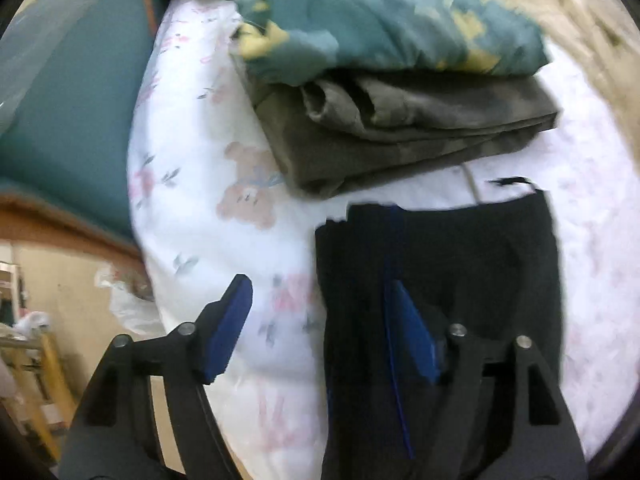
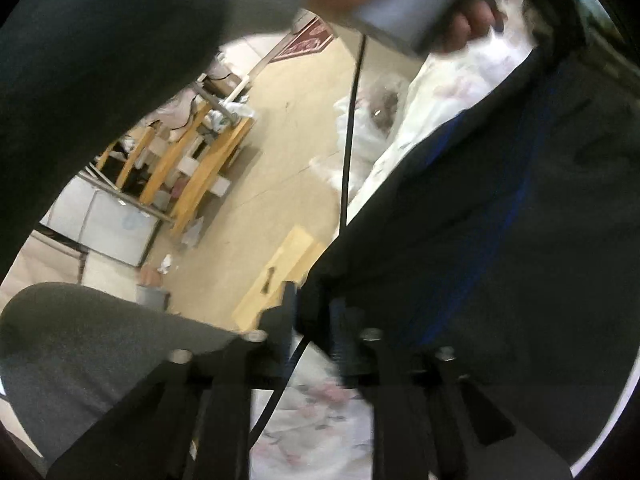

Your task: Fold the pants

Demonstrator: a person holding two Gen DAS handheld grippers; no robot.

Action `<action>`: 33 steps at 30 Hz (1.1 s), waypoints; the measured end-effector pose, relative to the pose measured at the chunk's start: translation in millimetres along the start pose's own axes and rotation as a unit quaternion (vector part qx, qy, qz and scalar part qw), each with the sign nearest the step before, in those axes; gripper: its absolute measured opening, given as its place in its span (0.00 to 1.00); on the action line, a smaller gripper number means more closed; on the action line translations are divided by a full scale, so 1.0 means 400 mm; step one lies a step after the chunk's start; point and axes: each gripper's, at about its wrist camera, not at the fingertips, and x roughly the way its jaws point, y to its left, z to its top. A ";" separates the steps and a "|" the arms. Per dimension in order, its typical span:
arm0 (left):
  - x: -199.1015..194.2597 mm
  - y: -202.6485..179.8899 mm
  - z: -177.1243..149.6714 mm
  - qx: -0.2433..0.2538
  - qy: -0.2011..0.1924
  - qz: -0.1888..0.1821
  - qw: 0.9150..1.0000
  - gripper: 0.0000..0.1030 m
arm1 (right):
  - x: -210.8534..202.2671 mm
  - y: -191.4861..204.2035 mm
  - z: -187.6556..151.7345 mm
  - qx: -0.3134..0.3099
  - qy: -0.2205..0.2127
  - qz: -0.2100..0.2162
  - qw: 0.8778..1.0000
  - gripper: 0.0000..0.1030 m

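Black pants [image 1: 440,264] with a thin blue side stripe lie on a white floral bedsheet [image 1: 224,240]. My left gripper [image 1: 320,332] is open, jaws wide apart; its right finger sits over the pants' left part, its left finger over bare sheet. In the right wrist view the same pants [image 2: 500,220] fill the right side. My right gripper [image 2: 312,320] is shut on the pants' edge. A hand holding the other gripper's grey handle [image 2: 416,4] shows at the top.
A folded olive garment [image 1: 400,140] and a teal and yellow floral one [image 1: 384,28] are stacked behind the pants. A teal headboard [image 1: 72,112] stands at left. The floor, wooden racks [image 2: 192,168] and a black cable [image 2: 348,152] lie beyond the bed edge.
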 end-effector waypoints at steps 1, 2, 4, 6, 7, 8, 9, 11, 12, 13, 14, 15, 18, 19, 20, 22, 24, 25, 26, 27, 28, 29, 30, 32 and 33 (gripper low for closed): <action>-0.036 0.023 -0.029 -0.004 -0.002 -0.016 1.000 0.70 | -0.004 0.011 -0.009 -0.002 -0.001 0.035 0.999 0.52; -0.055 0.041 -0.048 -0.005 -0.002 -0.022 1.000 0.71 | -0.010 0.015 -0.017 -0.003 -0.004 0.049 0.999 0.57; -0.117 0.090 -0.126 -0.021 -0.009 -0.021 1.000 0.73 | -0.049 0.019 -0.046 -0.008 -0.025 0.052 0.998 0.62; -0.158 0.131 -0.207 -0.045 -0.008 -0.037 0.998 0.73 | -0.108 -0.020 -0.092 0.026 -0.041 0.060 0.997 0.62; -0.171 0.145 -0.242 -0.059 -0.006 -0.049 0.997 0.74 | -0.130 -0.033 -0.113 0.039 -0.047 0.062 0.996 0.62; -0.183 0.159 -0.289 -0.079 -0.003 -0.071 0.994 0.74 | -0.160 -0.049 -0.134 0.047 -0.056 0.055 0.996 0.62; -0.187 0.155 -0.314 -0.090 0.003 -0.084 0.992 0.77 | -0.211 -0.084 -0.168 0.060 -0.074 0.030 0.995 0.62; -0.180 0.149 -0.400 -0.122 0.027 -0.115 0.985 0.78 | -0.280 -0.157 -0.215 0.101 -0.100 -0.005 0.990 0.62; -0.168 0.124 -0.415 -0.126 0.033 -0.123 0.984 0.78 | -0.304 -0.191 -0.231 0.123 -0.111 -0.017 0.986 0.62; -0.144 0.106 -0.455 -0.127 0.051 -0.129 0.982 0.78 | -0.337 -0.248 -0.259 0.167 -0.129 -0.036 0.977 0.62; -0.124 0.094 -0.473 -0.135 0.065 -0.132 0.980 0.78 | -0.358 -0.300 -0.284 0.208 -0.137 -0.051 0.967 0.62; -0.107 0.087 -0.492 -0.140 0.078 -0.139 0.977 0.77 | -0.380 -0.340 -0.307 0.240 -0.144 -0.055 0.958 0.62; -0.060 0.063 -0.542 -0.149 0.106 -0.146 0.972 0.75 | -0.393 -0.460 -0.381 0.343 -0.159 -0.014 0.926 0.64; -0.051 0.061 -0.554 -0.154 0.114 -0.148 0.970 0.66 | -0.383 -0.474 -0.391 0.353 -0.154 0.004 0.923 0.64; -0.037 0.055 -0.567 -0.160 0.128 -0.169 0.964 0.60 | -0.376 -0.487 -0.400 0.358 -0.150 0.018 0.921 0.64; -0.031 0.048 -0.586 -0.166 0.140 -0.189 0.958 0.45 | -0.341 -0.499 -0.412 0.359 -0.134 0.029 0.923 0.64; -0.037 0.037 -0.591 -0.158 0.143 -0.185 0.960 0.45 | -0.307 -0.498 -0.414 0.359 -0.133 0.064 0.922 0.64; -0.038 0.033 -0.596 -0.158 0.147 -0.187 0.958 0.45 | -0.303 -0.496 -0.412 0.357 -0.134 0.073 0.922 0.64; -0.037 0.026 -0.604 -0.157 0.157 -0.193 0.956 0.45 | -0.299 -0.496 -0.409 0.354 -0.136 0.081 0.922 0.64; -0.033 0.016 -0.607 -0.156 0.160 -0.195 0.955 0.45 | -0.317 -0.508 -0.403 0.353 -0.137 0.092 0.921 0.64; -0.041 0.013 -0.613 -0.155 0.159 -0.195 0.955 0.39 | -0.303 -0.507 -0.395 0.352 -0.134 0.116 0.919 0.64; -0.051 0.007 -0.614 -0.152 0.156 -0.196 0.956 0.36 | -0.285 -0.500 -0.381 0.344 -0.123 0.121 0.923 0.64; -0.055 0.002 -0.614 -0.147 0.153 -0.194 0.958 0.28 | -0.280 -0.489 -0.370 0.334 -0.118 0.107 0.929 0.64; -0.073 -0.004 -0.612 -0.137 0.146 -0.183 0.962 0.16 | -0.248 -0.474 -0.334 0.322 -0.118 0.096 0.935 0.63; -0.081 -0.015 -0.613 -0.131 0.143 -0.176 0.965 0.09 | -0.244 -0.460 -0.322 0.319 -0.121 0.082 0.937 0.54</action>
